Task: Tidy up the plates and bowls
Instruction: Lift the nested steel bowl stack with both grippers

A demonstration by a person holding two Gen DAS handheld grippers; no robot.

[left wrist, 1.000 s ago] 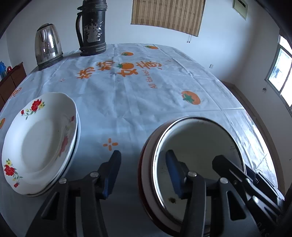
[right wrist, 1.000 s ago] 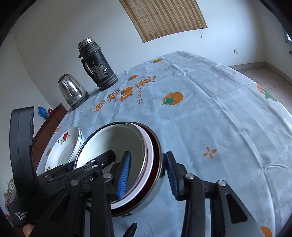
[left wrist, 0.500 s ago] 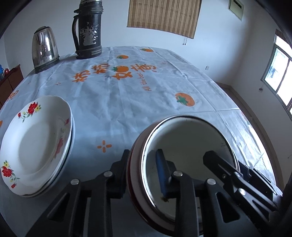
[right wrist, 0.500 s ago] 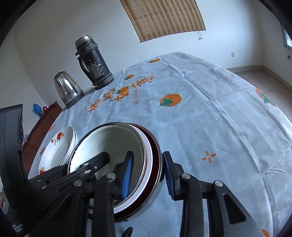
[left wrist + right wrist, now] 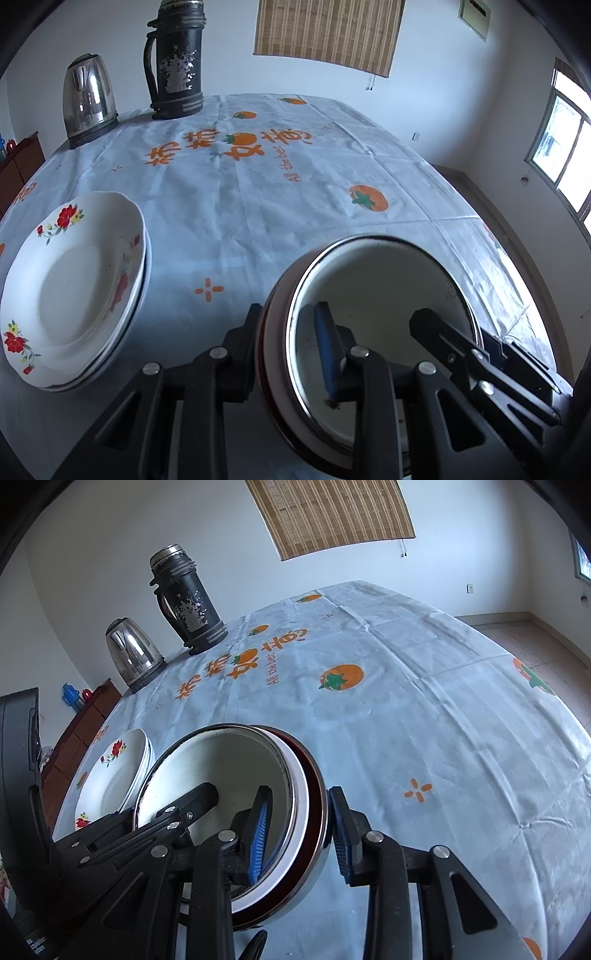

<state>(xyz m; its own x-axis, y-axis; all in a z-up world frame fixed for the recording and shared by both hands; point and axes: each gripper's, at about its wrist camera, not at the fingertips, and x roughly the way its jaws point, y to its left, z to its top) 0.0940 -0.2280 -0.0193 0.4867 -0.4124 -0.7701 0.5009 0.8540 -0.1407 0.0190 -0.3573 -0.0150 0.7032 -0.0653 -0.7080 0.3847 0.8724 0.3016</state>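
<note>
Pale-blue tablecloth with orange fruit prints (image 5: 280,218) carries nested white-enamel bowls with a dark red rim (image 5: 373,291), left gripper (image 5: 286,339) clamped on their left wall, right gripper (image 5: 299,823) straddling the right, its pad gap unclear, flowered white plates (image 5: 74,288) lying leftward.

Orange "All the best" lettering on tablecloth (image 5: 295,206), beside large orange Chinese characters

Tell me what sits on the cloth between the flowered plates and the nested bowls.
Nothing: between the flowered plates and the nested bowls the tablecloth is bare, apart from a printed orange cross, as the left wrist view shows.
</note>
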